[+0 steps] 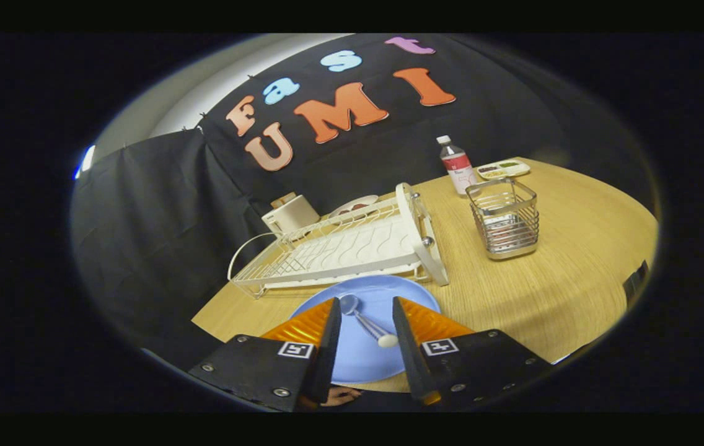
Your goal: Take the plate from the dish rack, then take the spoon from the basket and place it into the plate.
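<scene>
I see my gripper (364,310) fingers spread open over the blue plate (383,291), the spoon (365,321) lying loose between them, no writing legible.

Gripper (364,310): square markers, screws on fingers (327,334).

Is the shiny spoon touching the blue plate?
Touching: the gripper view shows the small metal spoon lying on the round blue plate, between the open gripper fingers.
</scene>
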